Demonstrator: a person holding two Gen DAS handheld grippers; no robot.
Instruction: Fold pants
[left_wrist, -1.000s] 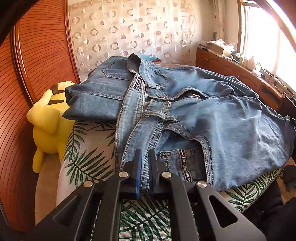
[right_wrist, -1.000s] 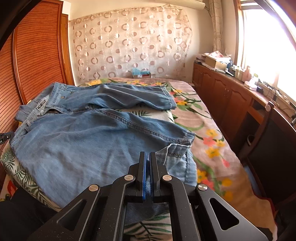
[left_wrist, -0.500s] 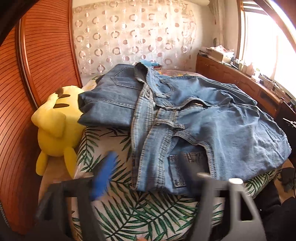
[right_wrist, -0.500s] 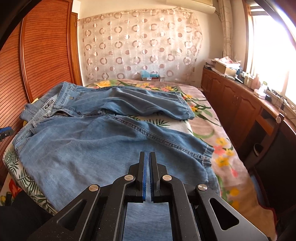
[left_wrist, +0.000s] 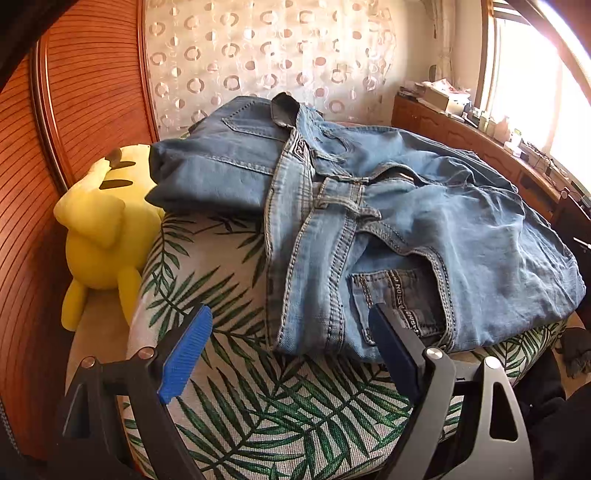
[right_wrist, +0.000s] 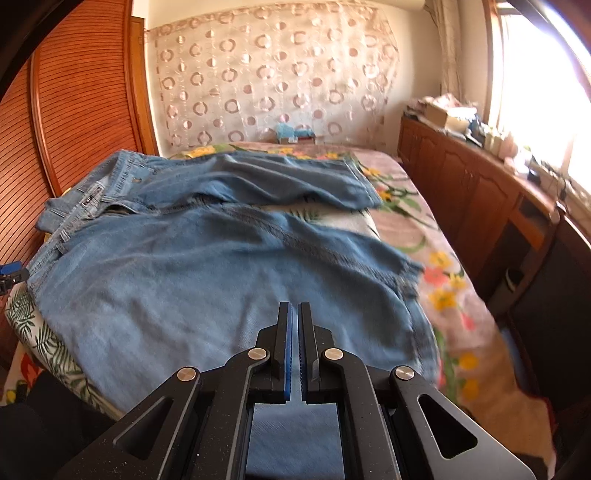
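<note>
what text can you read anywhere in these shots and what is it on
"NOISS": printed tape on the jeans pocket, partly legible; its lower letters are unclear.
Black woven band along the waistband: lettering too blurred to read.
Waist patch in the right wrist view: unreadable.
Sideboard clutter: too small to read.

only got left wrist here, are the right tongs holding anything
Observer: Yes. The right tongs are shut on the pants, pinching the denim of the near leg close to its hem end.
Operator: ok and where's the other leg, i just see the waistband pile
Observer: The far leg lies flat farther up the bed, splayed away from the near one, with a wedge of sheet showing between them.
</note>
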